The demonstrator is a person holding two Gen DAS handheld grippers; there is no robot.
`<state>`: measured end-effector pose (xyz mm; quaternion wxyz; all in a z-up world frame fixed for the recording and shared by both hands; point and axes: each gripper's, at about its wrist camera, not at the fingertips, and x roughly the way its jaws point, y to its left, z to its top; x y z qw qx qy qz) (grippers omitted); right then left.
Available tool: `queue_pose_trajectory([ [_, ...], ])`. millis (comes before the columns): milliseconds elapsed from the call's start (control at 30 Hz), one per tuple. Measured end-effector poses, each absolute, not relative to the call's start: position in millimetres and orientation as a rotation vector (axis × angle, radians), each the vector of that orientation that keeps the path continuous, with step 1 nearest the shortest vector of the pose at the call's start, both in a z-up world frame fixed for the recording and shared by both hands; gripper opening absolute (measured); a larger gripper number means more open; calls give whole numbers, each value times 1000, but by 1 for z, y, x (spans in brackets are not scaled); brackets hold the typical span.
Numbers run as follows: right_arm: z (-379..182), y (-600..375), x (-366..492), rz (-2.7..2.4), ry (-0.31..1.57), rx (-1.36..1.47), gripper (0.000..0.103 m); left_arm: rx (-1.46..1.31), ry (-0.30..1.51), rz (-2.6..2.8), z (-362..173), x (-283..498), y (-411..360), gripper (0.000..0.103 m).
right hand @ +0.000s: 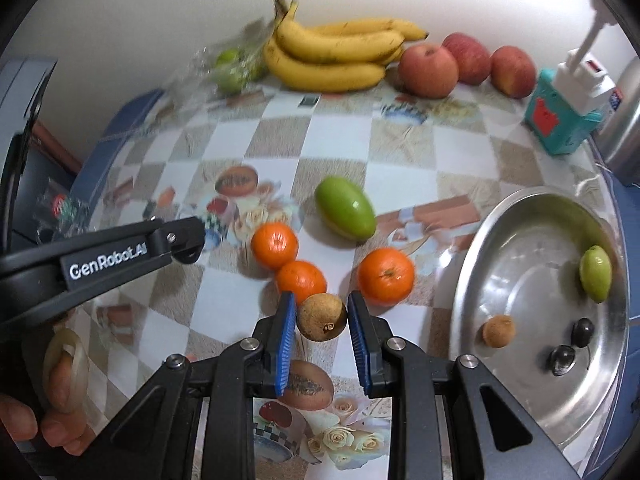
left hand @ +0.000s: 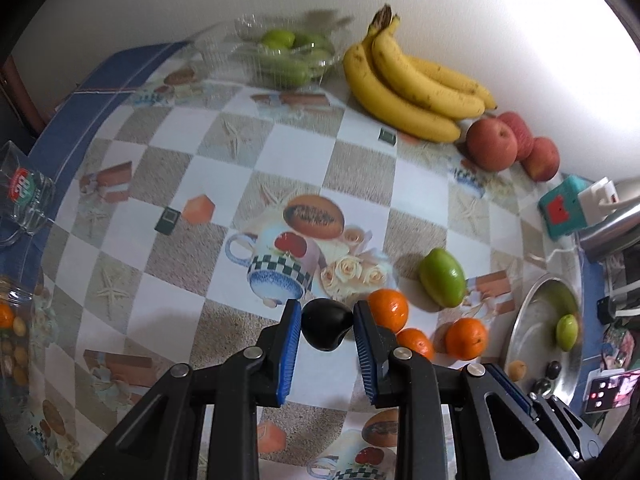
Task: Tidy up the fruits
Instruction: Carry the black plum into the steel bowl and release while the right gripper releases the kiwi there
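My left gripper (left hand: pixel 327 322) is shut on a small black fruit (left hand: pixel 326 328), held above the table. My right gripper (right hand: pixel 322 316) is shut on a small brown fruit (right hand: pixel 321 317) just in front of three oranges (right hand: pixel 301 280). A loose green fruit (right hand: pixel 345 207) lies behind the oranges; it also shows in the left wrist view (left hand: pixel 442 278). The steel bowl (right hand: pixel 500 220) at the right holds a green fruit (right hand: pixel 595 274), a brown fruit (right hand: pixel 498 331) and two black fruits (right hand: pixel 582 331). The left gripper's arm (right hand: pixel 132 250) reaches in from the left in the right wrist view.
Bananas (left hand: pixel 408 84), three red apples (left hand: pixel 491 144) and a clear container of green fruits (left hand: pixel 288 54) stand along the back wall. A teal box (right hand: pixel 562 118) and a metal flask (right hand: pixel 624 128) stand at the right. A glass mug (left hand: pixel 24 200) sits at the left edge.
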<state>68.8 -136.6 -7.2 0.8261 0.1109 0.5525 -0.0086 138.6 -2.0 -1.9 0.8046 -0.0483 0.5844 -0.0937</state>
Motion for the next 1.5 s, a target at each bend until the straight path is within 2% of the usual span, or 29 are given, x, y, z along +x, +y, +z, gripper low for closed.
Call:
queue_pose_trajectory([
  [667,12,-210,46,-221,1117,354,27,-88,1176,-279,28,127,-25,29],
  [1133,4,-270,20,-366,1119,481,28,93,1151,-459,35,92,-114,29],
  [1500,3,-296,5,-432,1102,521,28,126,1155,-574,21,80,-159,29],
])
